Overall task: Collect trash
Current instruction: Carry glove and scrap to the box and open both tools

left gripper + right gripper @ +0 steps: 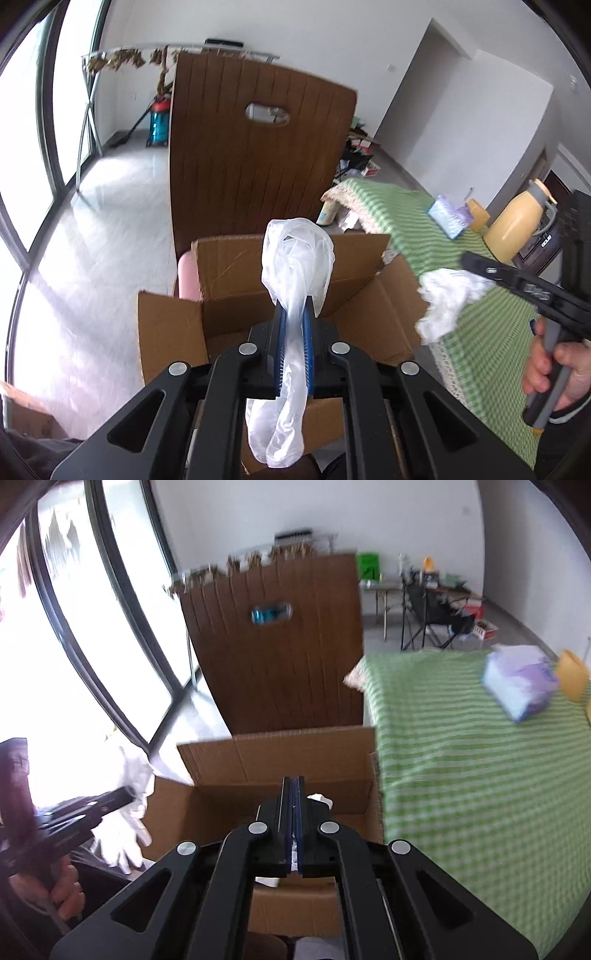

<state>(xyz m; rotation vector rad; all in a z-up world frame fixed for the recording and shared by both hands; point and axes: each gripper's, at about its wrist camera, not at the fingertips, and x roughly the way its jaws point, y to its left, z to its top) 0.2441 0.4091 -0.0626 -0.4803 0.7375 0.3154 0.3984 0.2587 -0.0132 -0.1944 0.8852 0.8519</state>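
Directly behind the cardboard box [258,295], a chair back [258,147] rises; left tongs [294,314] pinch plastic bag [295,258], right tongs [293,786] crumpled tissue [448,299]

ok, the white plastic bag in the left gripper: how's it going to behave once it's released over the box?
Probably floppy: the plastic bag balloons above the left gripper and sags limp below it. Likely very light, being thin and translucent, so it may drift rather than drop straight into the cardboard box. The film could cling to a pad on opening.
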